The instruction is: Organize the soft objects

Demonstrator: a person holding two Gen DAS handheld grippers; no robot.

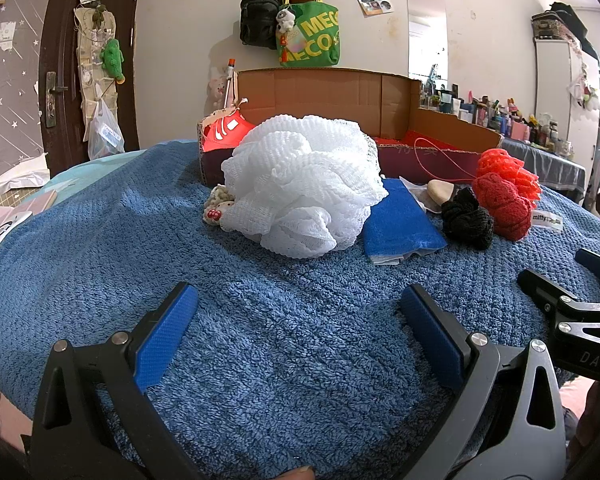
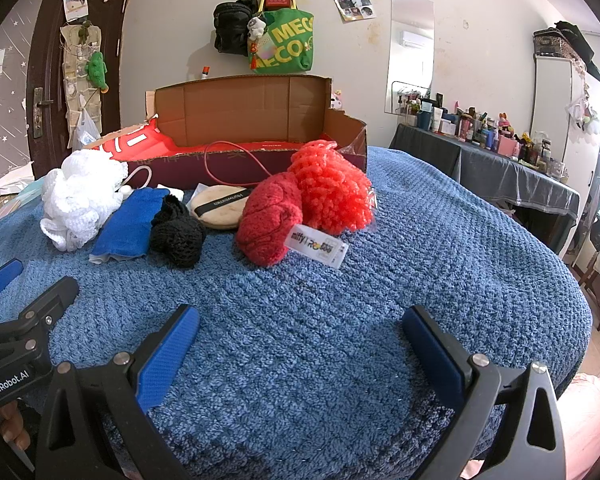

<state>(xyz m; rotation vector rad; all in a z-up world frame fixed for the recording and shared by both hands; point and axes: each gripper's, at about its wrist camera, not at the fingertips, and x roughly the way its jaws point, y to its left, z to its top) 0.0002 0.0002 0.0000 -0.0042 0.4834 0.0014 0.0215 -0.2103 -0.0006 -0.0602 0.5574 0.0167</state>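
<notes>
Both tools gape; only right view shows powder puff.

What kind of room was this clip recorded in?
Most likely a lived-in bedroom: a dresser crowded with cosmetics, bags hung on the wall, and a wall mirror.
</notes>
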